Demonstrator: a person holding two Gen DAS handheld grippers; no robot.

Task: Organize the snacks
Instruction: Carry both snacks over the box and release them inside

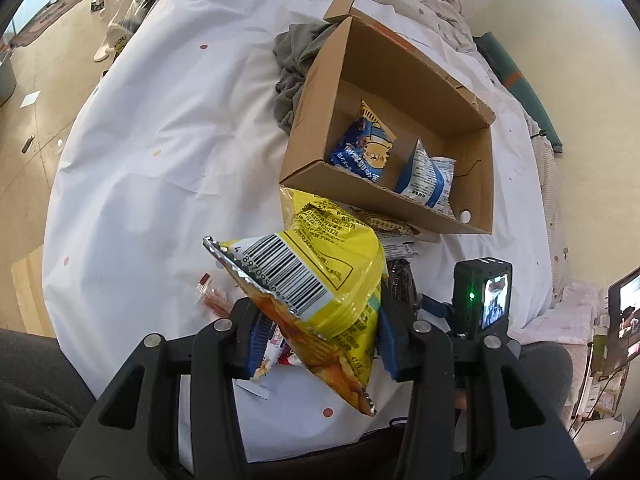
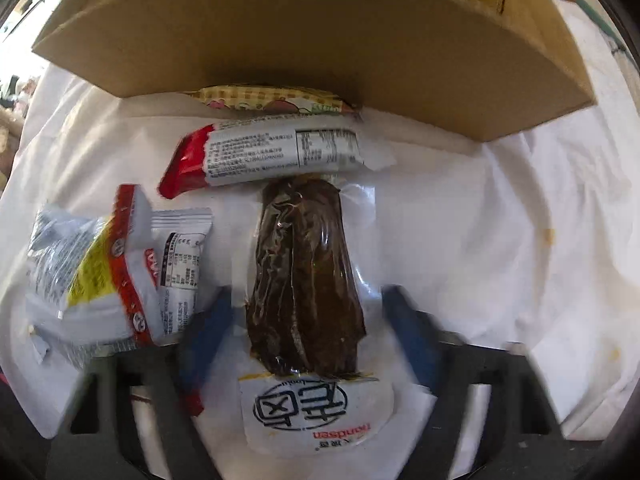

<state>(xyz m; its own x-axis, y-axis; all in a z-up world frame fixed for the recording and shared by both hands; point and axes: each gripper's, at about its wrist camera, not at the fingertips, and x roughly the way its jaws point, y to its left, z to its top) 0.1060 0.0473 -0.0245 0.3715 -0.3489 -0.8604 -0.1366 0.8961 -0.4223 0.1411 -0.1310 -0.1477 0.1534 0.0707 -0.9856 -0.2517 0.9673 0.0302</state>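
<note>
In the left wrist view, our left gripper [image 1: 316,332] is clamped on a crinkled yellow foil snack bag with a barcode panel [image 1: 320,280]; the blue pads press its sides and the bag hangs lifted above the white bedsheet [image 1: 160,140]. At one o'clock from the bag sits the open brown cardboard box [image 1: 472,216], resting on the sheet. Inside it lie a blue packet with a cartoon bear [image 1: 366,146] toward the nine o'clock side and a blue-and-white packet [image 1: 426,174] at three o'clock of that one, the two close together. A crumpled grey cloth [image 1: 296,64] touches the box at its ten o'clock corner. At three o'clock from the bag we see the camera of the other gripper, a black block with a green light [image 1: 482,300].

In the right wrist view, our right gripper [image 2: 308,316] stands wide, its blue fingers on either side of a clear vacuum-sealed pouch of dark brown food [image 2: 306,276], not touching it. At twelve o'clock of the pouch lies a red-and-silver wrapped bar [image 2: 272,152], beyond it a checked yellow packet [image 2: 272,100] against the box wall [image 2: 320,40]. At nine o'clock lie small red, white and yellow sachets [image 2: 116,264].
</note>
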